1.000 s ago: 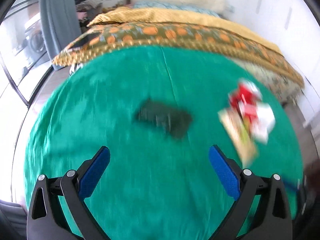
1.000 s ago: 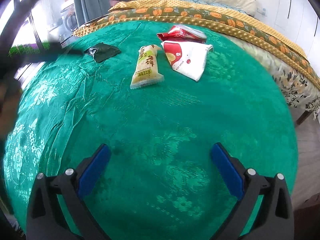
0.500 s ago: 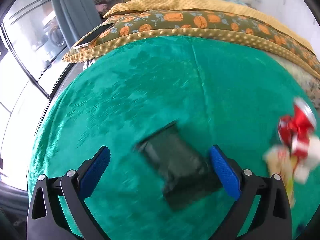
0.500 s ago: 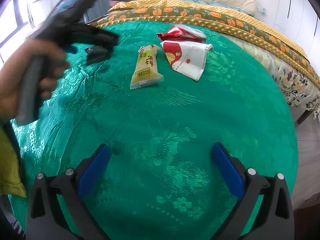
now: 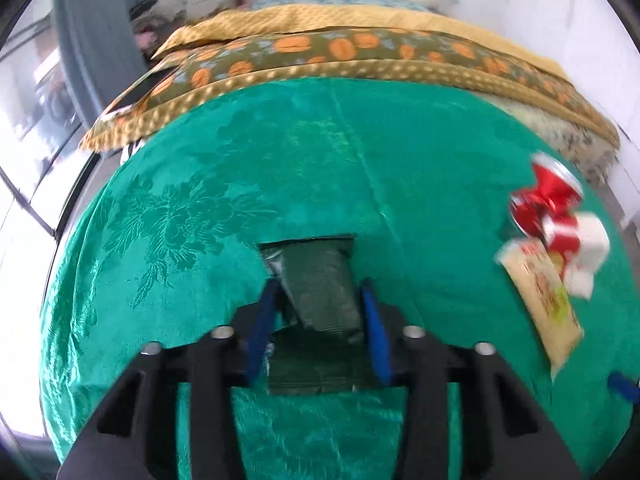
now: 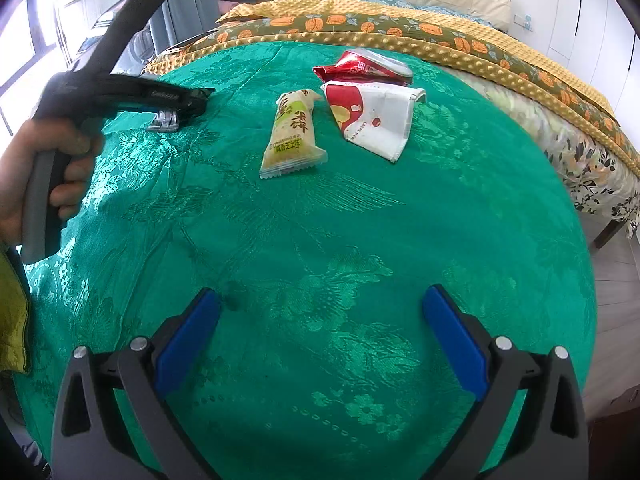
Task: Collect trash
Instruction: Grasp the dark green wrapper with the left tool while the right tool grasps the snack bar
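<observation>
The green tablecloth [image 5: 400,168] is viewed from two fisheye cameras, each angled steeply downward along blue-padded fingers. The left wrist view is set close over the dark green wrapper [image 5: 320,280], facing the bed [image 5: 360,52]. The right wrist view is held higher and farther back. The wrapper [image 6: 168,120], the yellow-green snack packet [image 6: 292,136] and the bed are shared by both.

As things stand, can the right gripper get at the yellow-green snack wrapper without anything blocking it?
Probably yes. The right gripper hangs open over bare green cloth, and nothing lies between it and the yellow-green snack wrapper ahead. The left gripper is off to the side, closing on the dark wrapper.
</observation>
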Tool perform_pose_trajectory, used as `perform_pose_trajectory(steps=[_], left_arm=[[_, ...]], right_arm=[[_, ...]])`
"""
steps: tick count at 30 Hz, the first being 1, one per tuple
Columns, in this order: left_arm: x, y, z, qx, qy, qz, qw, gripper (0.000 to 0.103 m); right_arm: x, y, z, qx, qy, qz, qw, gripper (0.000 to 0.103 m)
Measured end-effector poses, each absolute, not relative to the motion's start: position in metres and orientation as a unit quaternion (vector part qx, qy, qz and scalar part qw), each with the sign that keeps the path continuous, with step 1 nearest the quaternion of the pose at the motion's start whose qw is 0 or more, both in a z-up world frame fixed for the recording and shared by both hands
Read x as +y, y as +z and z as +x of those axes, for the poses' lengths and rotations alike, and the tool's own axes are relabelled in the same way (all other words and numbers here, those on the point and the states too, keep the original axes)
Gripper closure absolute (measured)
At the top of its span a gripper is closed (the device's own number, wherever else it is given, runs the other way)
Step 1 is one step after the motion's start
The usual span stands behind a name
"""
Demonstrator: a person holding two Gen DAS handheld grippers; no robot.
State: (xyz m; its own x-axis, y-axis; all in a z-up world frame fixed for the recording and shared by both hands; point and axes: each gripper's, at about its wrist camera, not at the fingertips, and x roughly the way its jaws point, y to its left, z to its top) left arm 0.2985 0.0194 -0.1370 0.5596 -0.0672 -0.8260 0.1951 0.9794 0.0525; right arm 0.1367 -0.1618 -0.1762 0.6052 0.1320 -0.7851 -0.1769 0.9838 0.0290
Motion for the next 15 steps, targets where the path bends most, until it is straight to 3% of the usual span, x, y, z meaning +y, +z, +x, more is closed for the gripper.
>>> perform_pose_trajectory(steps=[10,11,12,15], left_arm=[[0.047,-0.133,0.188,0.470,-0.165,0.053,0.865,0.062],[0.049,-0.136,0.181,0.468,-0.163,0.051,0.867,0.055],[0.051,-0.137,0.179,0.464,-0.161,0.050,0.870,0.041],[0.057,-0.143,0.177,0.456,-0.139,0.056,0.877,0.024]], right_arm=[[-0.161,-0.176,0.136,0.436,0.086,-0.026,0.896,0.005],[-0.161,-0.176,0.136,0.436,0.086,-0.025,0.896,0.005],[-0.162,-0.176,0.138,0.436,0.087,-0.025,0.895,0.005],[-0.163,-0.174,0.141,0.439,0.092,-0.023,0.894,0.005]])
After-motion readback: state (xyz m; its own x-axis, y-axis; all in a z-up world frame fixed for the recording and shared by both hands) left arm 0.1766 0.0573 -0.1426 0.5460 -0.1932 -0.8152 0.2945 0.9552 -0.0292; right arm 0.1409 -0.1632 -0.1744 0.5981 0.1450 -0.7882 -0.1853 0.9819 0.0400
